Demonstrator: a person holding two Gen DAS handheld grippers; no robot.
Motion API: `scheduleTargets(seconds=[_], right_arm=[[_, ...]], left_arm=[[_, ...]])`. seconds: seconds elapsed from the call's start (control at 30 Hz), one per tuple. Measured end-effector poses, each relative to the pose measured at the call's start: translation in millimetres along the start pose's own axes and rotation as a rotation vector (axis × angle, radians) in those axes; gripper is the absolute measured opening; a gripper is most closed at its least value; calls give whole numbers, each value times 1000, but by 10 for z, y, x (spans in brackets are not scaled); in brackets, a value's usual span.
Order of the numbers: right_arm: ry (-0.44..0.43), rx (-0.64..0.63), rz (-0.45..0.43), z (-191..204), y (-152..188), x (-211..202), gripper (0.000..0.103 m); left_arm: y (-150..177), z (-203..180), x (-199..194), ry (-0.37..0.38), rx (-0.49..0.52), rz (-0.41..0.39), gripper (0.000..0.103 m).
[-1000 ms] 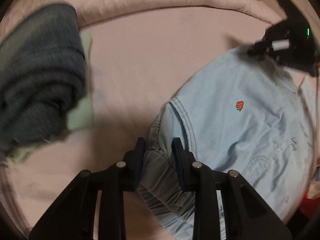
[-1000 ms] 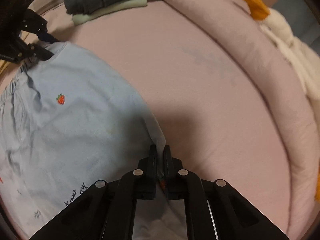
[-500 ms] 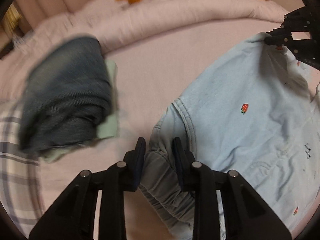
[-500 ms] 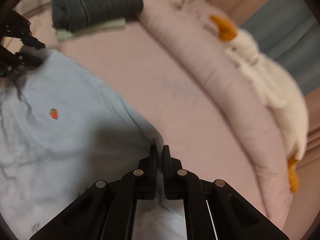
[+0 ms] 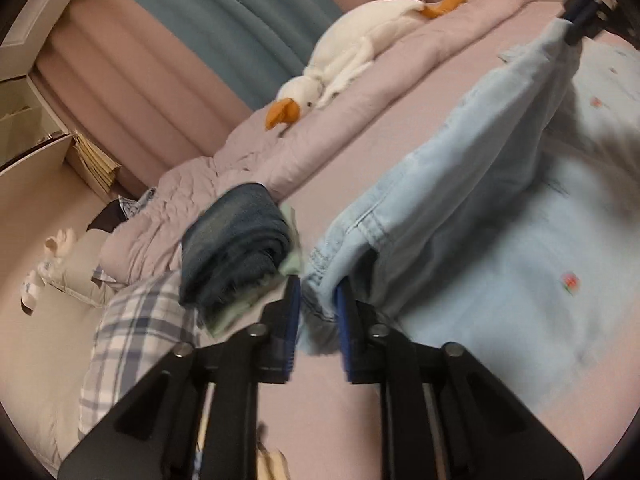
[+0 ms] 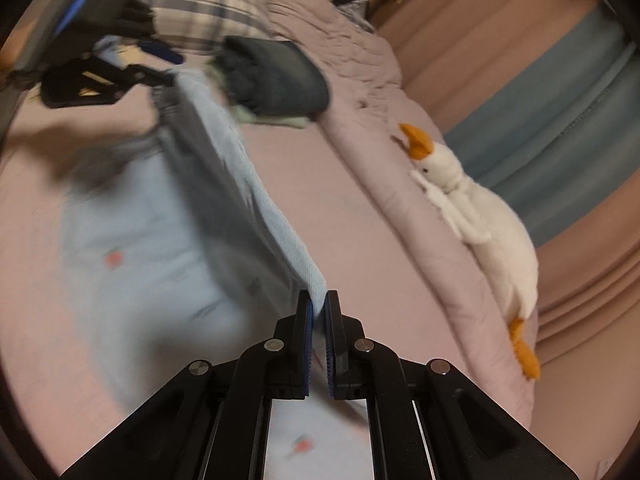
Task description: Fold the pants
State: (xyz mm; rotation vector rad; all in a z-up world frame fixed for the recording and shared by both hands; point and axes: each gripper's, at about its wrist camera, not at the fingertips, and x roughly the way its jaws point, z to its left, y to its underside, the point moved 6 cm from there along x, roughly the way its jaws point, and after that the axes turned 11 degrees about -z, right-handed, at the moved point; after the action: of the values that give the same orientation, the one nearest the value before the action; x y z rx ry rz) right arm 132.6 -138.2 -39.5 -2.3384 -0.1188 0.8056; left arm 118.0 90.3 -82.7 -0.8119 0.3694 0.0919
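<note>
Light blue pants (image 5: 460,208) with small strawberry prints are lifted off the pink bed. My left gripper (image 5: 318,300) is shut on the gathered waistband. My right gripper (image 6: 319,306) is shut on the other end of the pants (image 6: 248,184). The cloth edge is stretched taut between the two grippers, and the rest hangs down and lies blurred on the bed. Each gripper shows in the other's view, the right one (image 5: 584,20) at top right, the left one (image 6: 120,76) at upper left.
A folded pile of dark jeans on pale green cloth (image 5: 236,244) lies next to the pants. A plush goose (image 5: 352,60) rests on the rolled pink duvet (image 5: 240,168). A plaid pillow (image 5: 132,332) lies at the left. Curtains (image 6: 560,120) hang behind the bed.
Both grippers have risen and tilted up, lifting the held edge of the pants off the bed and pulling it taut. The views now show the duvet, goose and curtains.
</note>
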Motion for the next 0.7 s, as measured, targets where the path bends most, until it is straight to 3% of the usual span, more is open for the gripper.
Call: scheduleTargets(seconds=[0.1,0.3,0.47,0.7], right_arm=[[-49,7,28,338,216,-73,5],[-101,44,105,938,646,92,5],[-94,62,95,1025,662,55,5],[-114,65,127,1246,830,107,5]], left_arm=[[217,-205,-38,22,-42,35,11],[640,-580,-45,20,-10,106,10],[701,-601,-130,-5,-58,98,8],[992,-763,-190,18,-81,157,9]])
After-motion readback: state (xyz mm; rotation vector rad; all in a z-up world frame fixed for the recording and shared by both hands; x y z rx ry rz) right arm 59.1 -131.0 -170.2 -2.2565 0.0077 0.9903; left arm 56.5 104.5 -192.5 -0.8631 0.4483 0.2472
